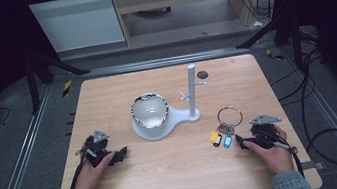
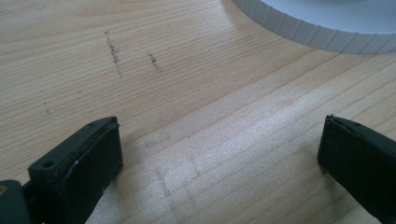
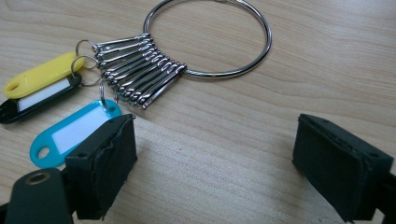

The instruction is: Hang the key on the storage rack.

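key ring (image 3: 208, 37): lies flat on table (image 1: 168, 175), just ahead of right gripper (image 3: 212, 163), near stand (image 1: 191, 91). likely light, stiff steel, slippery; clips and tags (image 3: 70, 128) dangle loose. best hold: bare arc of ring. both grippers' jaws spread, empty; left gripper (image 2: 219, 154) on bare wood.
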A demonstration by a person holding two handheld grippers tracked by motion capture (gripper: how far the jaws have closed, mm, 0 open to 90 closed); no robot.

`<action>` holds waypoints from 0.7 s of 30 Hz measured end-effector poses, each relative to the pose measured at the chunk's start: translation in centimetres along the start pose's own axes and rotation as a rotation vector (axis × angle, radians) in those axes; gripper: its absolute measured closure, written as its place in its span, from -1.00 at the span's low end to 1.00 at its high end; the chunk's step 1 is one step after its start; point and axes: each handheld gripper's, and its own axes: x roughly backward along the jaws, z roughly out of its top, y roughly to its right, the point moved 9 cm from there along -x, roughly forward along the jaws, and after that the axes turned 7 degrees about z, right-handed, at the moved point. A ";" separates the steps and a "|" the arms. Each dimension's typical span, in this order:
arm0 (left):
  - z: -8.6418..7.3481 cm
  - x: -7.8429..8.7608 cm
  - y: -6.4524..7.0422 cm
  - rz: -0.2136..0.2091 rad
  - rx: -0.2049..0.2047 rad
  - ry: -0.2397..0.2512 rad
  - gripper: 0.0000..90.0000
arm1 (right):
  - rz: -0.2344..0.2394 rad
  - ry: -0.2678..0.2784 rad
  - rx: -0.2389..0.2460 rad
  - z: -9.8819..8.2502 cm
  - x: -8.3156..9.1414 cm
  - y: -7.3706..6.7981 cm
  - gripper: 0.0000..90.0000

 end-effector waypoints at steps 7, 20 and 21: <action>0.0 0.0 0.0 0.000 0.000 0.000 -1.00 | 0.001 0.023 0.032 0.6 0.6 -0.4 -0.01; 0.0 0.0 0.0 -0.001 0.000 0.001 -1.00 | 0.058 0.091 0.092 2.8 0.7 -2.8 0.71; 0.0 0.0 0.0 -0.001 0.000 0.001 -1.00 | 0.058 0.091 0.092 2.8 0.7 -2.8 0.71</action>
